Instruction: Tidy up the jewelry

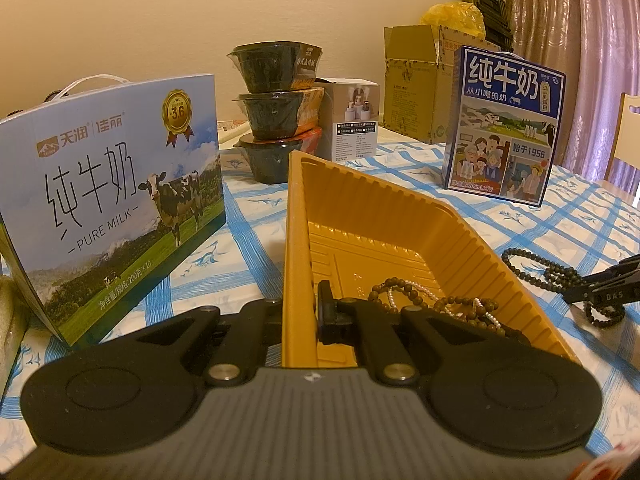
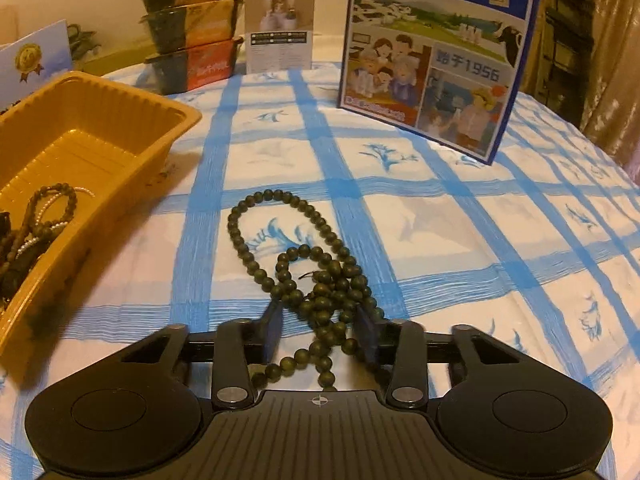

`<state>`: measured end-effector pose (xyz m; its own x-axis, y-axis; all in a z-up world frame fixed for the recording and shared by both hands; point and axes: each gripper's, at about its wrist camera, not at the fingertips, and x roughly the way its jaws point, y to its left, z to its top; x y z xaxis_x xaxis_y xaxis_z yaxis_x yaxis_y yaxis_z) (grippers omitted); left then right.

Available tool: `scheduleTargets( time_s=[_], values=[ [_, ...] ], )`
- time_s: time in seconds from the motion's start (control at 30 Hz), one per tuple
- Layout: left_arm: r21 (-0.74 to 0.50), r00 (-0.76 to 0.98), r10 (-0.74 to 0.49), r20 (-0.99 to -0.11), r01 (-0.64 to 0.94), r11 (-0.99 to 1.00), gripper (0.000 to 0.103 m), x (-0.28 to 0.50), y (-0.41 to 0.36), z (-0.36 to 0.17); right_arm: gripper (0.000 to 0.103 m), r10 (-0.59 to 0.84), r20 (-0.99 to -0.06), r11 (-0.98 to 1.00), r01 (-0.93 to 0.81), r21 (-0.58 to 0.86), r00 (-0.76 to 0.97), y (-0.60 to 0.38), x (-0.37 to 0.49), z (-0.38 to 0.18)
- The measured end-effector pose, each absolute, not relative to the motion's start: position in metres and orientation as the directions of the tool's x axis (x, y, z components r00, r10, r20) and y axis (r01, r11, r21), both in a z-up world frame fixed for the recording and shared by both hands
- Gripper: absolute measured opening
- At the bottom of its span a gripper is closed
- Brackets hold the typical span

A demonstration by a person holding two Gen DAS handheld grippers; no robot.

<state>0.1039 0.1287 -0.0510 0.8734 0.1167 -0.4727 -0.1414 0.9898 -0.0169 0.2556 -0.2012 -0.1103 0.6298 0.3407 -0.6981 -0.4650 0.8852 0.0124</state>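
Dark green beads (image 2: 308, 276) lie on the checked tablecloth (image 2: 460, 240), right of the yellow tray (image 2: 132, 128), between the right gripper's (image 2: 320, 328) parted fingers, unpinched. The left gripper (image 1: 304, 312) is clamped on the tray's near-left wall; brown beads (image 1: 404, 292) and pearls (image 1: 416, 290) lie inside.

Tray: the ribbed yellow plastic tray (image 1: 384, 216) is shining glossy.
Beads, right of tray: the dark green round bead string (image 2: 316, 276) is looking matt.
Cloth, under tray: the blue-checked white tablecloth (image 2: 460, 240) is lying smooth.
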Motion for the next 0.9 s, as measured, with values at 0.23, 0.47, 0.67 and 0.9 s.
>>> scheduleTargets(
  time_s=[0.23,0.47,0.67,0.9],
  values=[
    [-0.014,0.873,0.118,-0.474,-0.142,0.990,0.006,0.105,0.128,-0.053,0.007,0.336,-0.709,0.894,-0.447,0.033,0.620,-0.202,0.253,-0.107],
    [-0.022,0.872,0.121,-0.474,-0.149,0.989,0.005,0.105,0.129,-0.053,0.007,0.363,-0.679,0.903,-0.421,0.087,0.638,-0.212,0.241,-0.090],
    [-0.027,0.872,0.121,-0.475,-0.152,0.988,0.005,0.105,0.130,-0.053,0.007,0.401,-0.590,0.902,-0.414,0.121,0.701,-0.222,0.235,-0.041],
    [-0.026,0.869,0.125,-0.479,-0.157,0.987,0.005,0.105,0.130,-0.054,0.007,0.433,-0.473,0.894,-0.433,0.117,0.767,-0.227,0.231,0.040]
  ],
)
